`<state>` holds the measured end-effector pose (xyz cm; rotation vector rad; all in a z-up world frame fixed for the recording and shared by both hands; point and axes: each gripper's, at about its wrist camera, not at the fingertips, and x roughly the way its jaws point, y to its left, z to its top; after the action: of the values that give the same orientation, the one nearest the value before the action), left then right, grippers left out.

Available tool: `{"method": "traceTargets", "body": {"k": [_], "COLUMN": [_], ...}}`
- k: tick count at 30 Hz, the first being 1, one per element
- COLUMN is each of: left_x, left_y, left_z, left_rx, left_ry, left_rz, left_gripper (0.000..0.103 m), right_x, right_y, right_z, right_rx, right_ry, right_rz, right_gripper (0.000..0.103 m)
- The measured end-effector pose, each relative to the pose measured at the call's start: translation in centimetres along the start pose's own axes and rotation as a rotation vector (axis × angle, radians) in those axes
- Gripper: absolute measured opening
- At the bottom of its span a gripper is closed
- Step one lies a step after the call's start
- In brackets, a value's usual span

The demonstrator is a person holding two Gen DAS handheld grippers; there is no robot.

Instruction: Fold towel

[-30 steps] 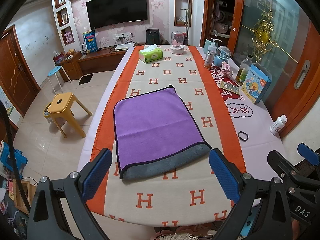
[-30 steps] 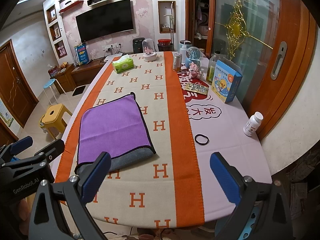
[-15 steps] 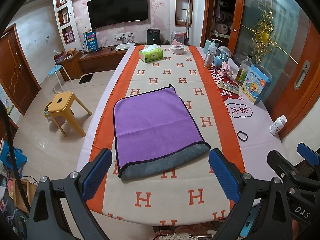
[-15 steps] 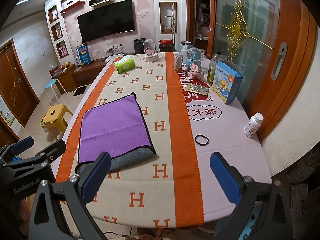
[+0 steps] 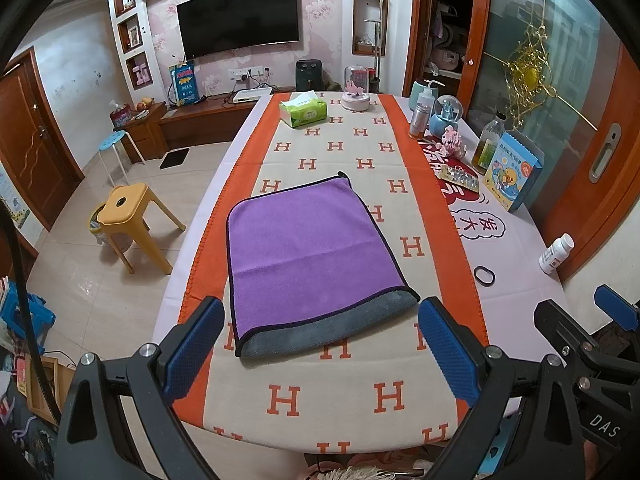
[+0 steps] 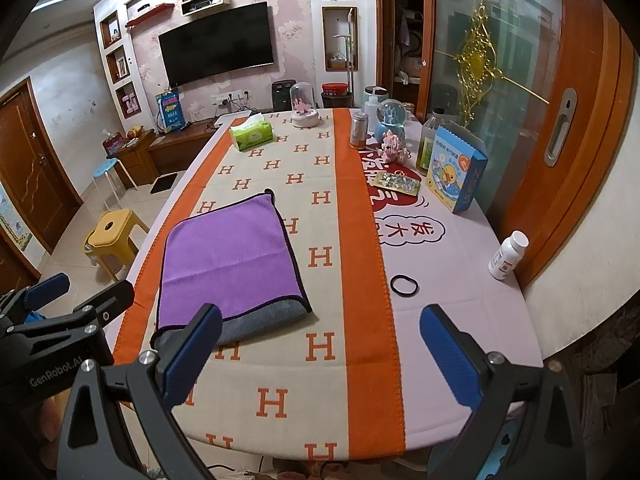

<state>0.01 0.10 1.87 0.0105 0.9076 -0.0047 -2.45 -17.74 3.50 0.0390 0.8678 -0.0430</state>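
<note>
A purple towel (image 5: 308, 252) with a grey underside lies folded flat on the orange and cream table runner (image 5: 340, 384); a grey strip shows along its near edge. It also shows in the right wrist view (image 6: 230, 256). My left gripper (image 5: 320, 344) is open and empty, held above the table's near edge just short of the towel. My right gripper (image 6: 320, 352) is open and empty, to the right of the towel's near edge. The left gripper's body shows at the left of the right wrist view.
A black hair tie (image 6: 404, 285) and a white pill bottle (image 6: 507, 255) lie at the right. A blue box (image 6: 454, 174), bottles, a snow globe and a green tissue box (image 6: 252, 134) stand farther back. A yellow stool (image 5: 132, 220) stands left of the table.
Both grippers have drawn back and up slightly from the towel; the table looks a little farther away. The towel has not moved.
</note>
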Motion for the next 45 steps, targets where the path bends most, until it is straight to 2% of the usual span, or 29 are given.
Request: {"method": "traceTargets", "body": {"k": [20,32,39,45], "left_x": [0.4,1.3,2.6,5.2], "left_y": [-1.3,-1.4,0.0,3.5], "left_z": [0.8,1.3,0.5,-1.0], "left_rx": [-0.046,-0.133,-0.192,-0.286], "left_ry": [-0.022,-0.053,-0.065,-0.019], "left_rz": [0.042,0.120,0.211,0.213], "left_gripper": [0.097,0.097,0.097,0.097], "right_x": [1.3,3.5,6.2,9.4], "right_y": [-1.8,-3.0,-2.5,-1.3], "right_z": [0.3,1.9,2.1,1.4], "right_rx": [-0.041,-0.114,-0.175,-0.249], "right_ry": [-0.035,-0.068,-0.047,-0.009], "right_rz": [0.078,0.147,0.215,0.264], "right_gripper": [0.100,0.100,0.099,0.099]}}
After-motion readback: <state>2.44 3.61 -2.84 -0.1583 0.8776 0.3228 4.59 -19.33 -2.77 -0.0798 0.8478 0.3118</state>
